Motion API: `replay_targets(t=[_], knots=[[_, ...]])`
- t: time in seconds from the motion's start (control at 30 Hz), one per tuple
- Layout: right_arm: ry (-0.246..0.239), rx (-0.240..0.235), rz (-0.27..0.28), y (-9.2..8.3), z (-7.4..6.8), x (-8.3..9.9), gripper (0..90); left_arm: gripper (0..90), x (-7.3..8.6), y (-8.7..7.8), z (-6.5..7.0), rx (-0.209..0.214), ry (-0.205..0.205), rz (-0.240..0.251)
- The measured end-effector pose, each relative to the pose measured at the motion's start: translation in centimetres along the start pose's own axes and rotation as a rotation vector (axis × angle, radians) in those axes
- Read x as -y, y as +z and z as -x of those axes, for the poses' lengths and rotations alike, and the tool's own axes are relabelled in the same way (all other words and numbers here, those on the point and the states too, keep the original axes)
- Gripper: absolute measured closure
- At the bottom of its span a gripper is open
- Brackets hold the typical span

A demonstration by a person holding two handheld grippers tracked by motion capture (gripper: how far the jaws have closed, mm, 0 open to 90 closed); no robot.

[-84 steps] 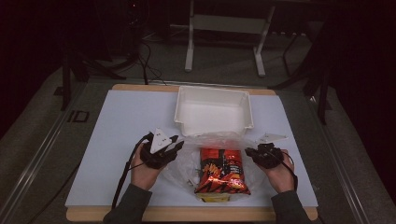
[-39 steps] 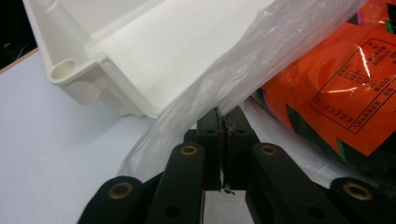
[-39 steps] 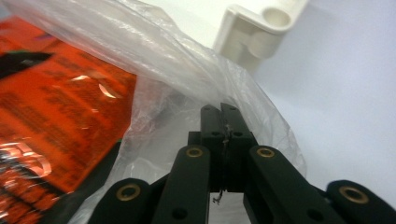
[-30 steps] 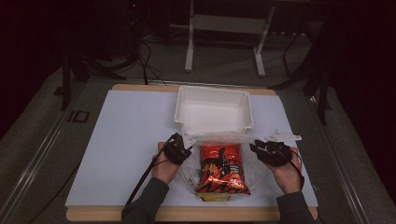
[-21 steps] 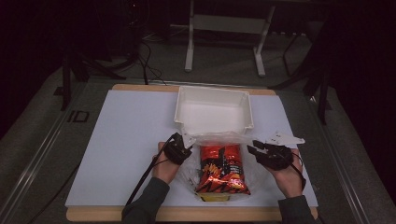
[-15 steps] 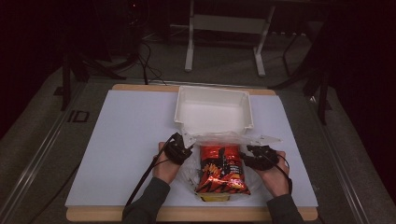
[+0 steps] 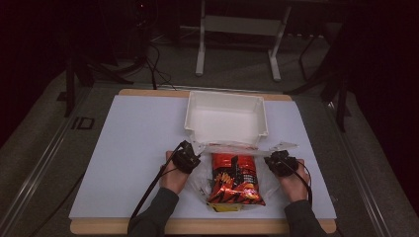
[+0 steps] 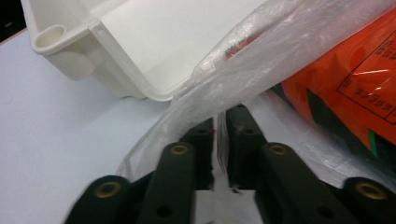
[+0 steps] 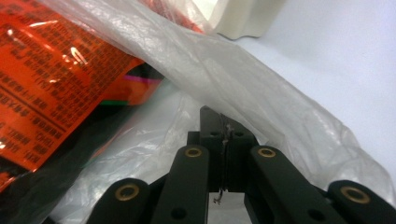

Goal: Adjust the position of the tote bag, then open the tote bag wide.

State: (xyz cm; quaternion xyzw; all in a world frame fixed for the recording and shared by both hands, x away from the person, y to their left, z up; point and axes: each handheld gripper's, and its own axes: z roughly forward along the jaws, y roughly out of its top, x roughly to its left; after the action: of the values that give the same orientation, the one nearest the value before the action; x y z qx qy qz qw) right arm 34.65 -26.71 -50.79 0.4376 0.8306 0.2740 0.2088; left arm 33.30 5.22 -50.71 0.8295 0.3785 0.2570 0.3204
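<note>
My right hand-held gripper (image 7: pixel 276 160) is coming down from its earlier height and closing on the clear bag (image 9: pixel 243 88).
Both jaws are pinching film; my left hand-held gripper (image 7: pixel 190 154) is slackening slightly on its film. The snack packet (image 7: pixel 234 180) is lying inside on the tabletop (image 7: pixel 128 148); next I am lifting toward the white tray (image 7: pixel 225 101).

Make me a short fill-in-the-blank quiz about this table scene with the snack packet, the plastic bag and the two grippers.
1. The snack packet is mostly ____ in colour.
2. It lies inside a clear plastic ____.
3. Beyond the plastic bag stands a white ____.
4. The left gripper and the right gripper each pinch the film on one ____ of the packet.

Missing words: orange-red; bag; tray; side
</note>
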Motion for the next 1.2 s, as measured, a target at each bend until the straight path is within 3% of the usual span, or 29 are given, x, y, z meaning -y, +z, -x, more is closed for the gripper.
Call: replay_targets(t=[0.07,0.13,0.27,0.33,0.57,0.77,1.0,1.2], knots=[[-0.013,-0.034,0.023,-0.4,-0.2,0.0,76.9,61.3,-0.1,-0.5,0.3,0.019,0.02,0.02],[-0.025,-0.049,0.04,-1.0,-0.6,0.0,70.5,55.6,-0.1,-1.1,0.4,0.045,0.023,0.048],[-0.053,-0.084,0.083,-2.0,-1.1,0.1,61.7,50.9,-0.2,-2.3,0.5,0.08,0.018,0.093],[-0.076,-0.105,0.123,-3.2,-1.6,0.3,57.6,50.1,-0.3,-3.5,0.7,0.095,0.022,0.124],[-0.098,-0.17,0.151,-5.0,-2.5,1.6,59.3,49.7,-0.2,-6.0,1.1,0.137,0.035,0.182],[-0.109,-0.19,0.117,-4.9,-2.8,3.2,61.1,50.6,0.3,-6.2,1.3,0.17,0.035,0.19],[-0.102,-0.204,0.105,-4.3,-2.8,3.9,63.5,51.2,1.0,-6.4,1.6,0.269,0.057,0.167],[-0.098,-0.208,0.101,-3.9,-2.9,4.3,64.0,51.8,1.4,-6.8,2.4,0.3,0.098,0.149]])
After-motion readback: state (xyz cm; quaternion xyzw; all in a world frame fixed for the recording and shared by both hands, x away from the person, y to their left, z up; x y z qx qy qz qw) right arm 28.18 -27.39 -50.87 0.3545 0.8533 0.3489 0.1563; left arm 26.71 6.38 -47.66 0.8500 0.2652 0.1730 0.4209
